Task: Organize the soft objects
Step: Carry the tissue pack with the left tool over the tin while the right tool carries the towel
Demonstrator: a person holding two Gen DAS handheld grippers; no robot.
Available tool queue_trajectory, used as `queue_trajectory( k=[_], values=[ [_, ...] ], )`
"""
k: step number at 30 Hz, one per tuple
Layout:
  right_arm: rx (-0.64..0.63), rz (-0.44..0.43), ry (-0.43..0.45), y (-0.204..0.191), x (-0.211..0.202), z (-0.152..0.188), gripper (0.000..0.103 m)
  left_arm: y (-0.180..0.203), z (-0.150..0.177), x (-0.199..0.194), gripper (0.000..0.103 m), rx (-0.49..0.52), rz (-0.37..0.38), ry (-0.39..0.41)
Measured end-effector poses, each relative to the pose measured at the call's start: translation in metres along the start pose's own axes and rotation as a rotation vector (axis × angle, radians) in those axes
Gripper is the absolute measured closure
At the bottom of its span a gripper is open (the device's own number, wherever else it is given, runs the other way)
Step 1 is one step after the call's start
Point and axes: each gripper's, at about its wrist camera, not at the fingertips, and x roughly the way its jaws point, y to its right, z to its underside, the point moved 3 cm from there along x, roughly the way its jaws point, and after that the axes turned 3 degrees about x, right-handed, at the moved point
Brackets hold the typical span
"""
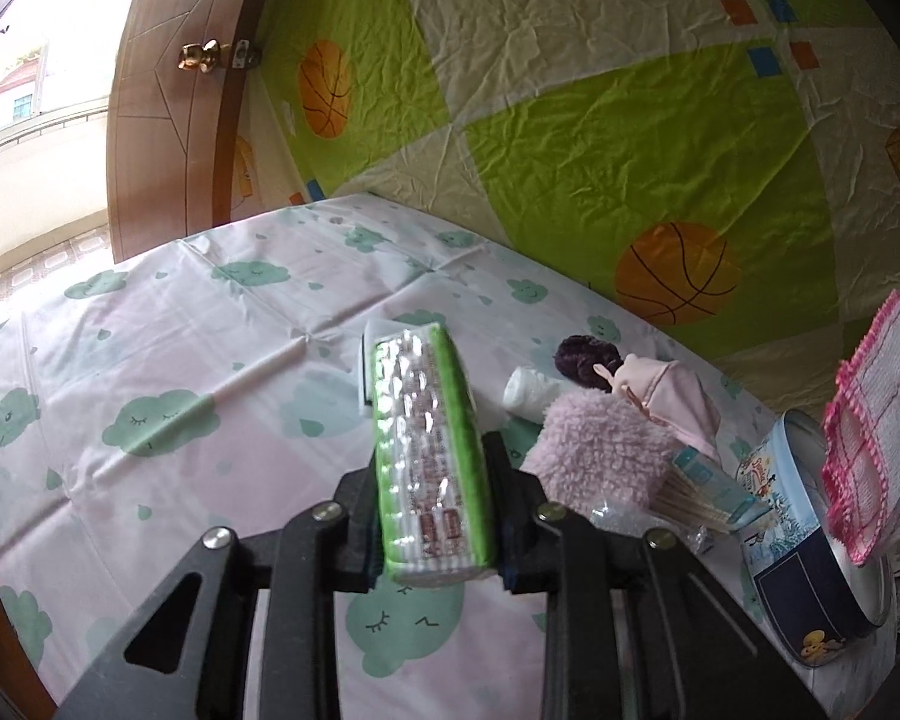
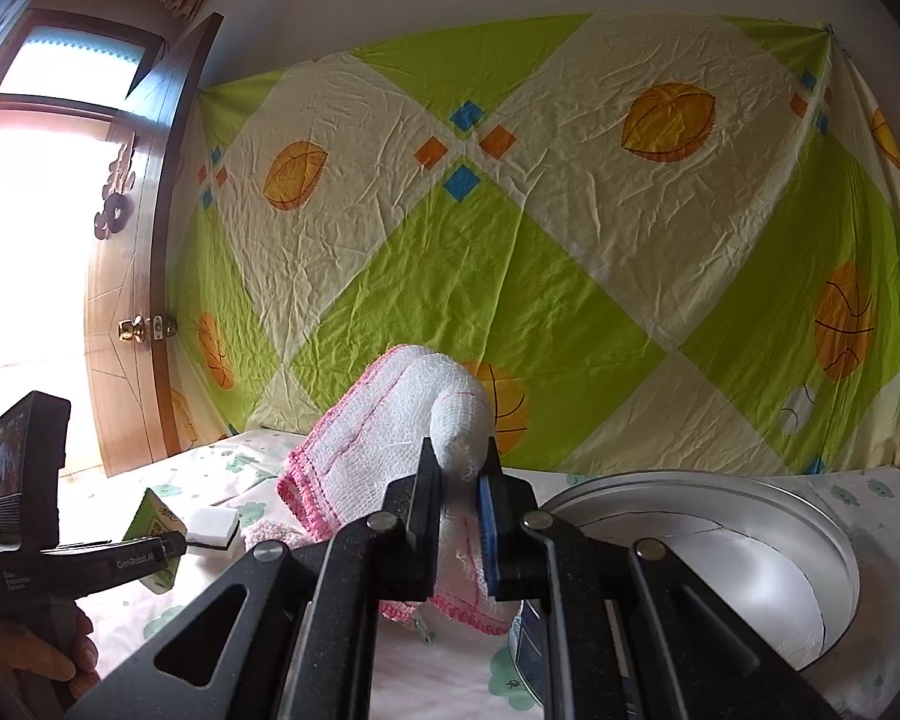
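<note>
The left claw (image 1: 432, 516) is clamped on a green tissue pack (image 1: 426, 450) held above the cloud-print tabletop (image 1: 150, 324), while the right claw (image 2: 459, 516) grips a pink-edged white dishcloth (image 2: 390, 420) hanging just over the round tin (image 1: 810, 588). Only a fold of the cloth is pinched, so it may slip out or drape over the rim rather than land inside. The slick wrapper could also slide. A doll (image 1: 642, 384), fluffy pink mitt (image 1: 594, 450) and cotton-swab packet (image 1: 708, 492) crowd the tin's left side, hindering approach.
</note>
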Motion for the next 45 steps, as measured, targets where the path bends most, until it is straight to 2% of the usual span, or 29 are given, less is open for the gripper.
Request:
queue_trajectory(
  k=[4, 10, 22, 45],
  values=[
    [0.002, 0.028, 0.024, 0.011, -0.004, -0.003, 0.091, 0.015, -0.005, -0.016, 0.077, 0.056, 0.001, 0.057],
    [0.029, 0.086, 0.036, 0.042, -0.010, -0.005, 0.091, 0.040, -0.008, -0.027, 0.077, 0.096, 0.034, 0.092],
    [0.094, 0.172, 0.023, 0.097, -0.017, -0.011, 0.091, 0.098, -0.004, -0.036, 0.077, 0.184, 0.100, 0.110],
    [0.059, 0.360, 0.026, 0.177, -0.026, -0.011, 0.091, 0.237, 0.006, -0.044, 0.077, 0.364, 0.258, 0.130]
  ],
)
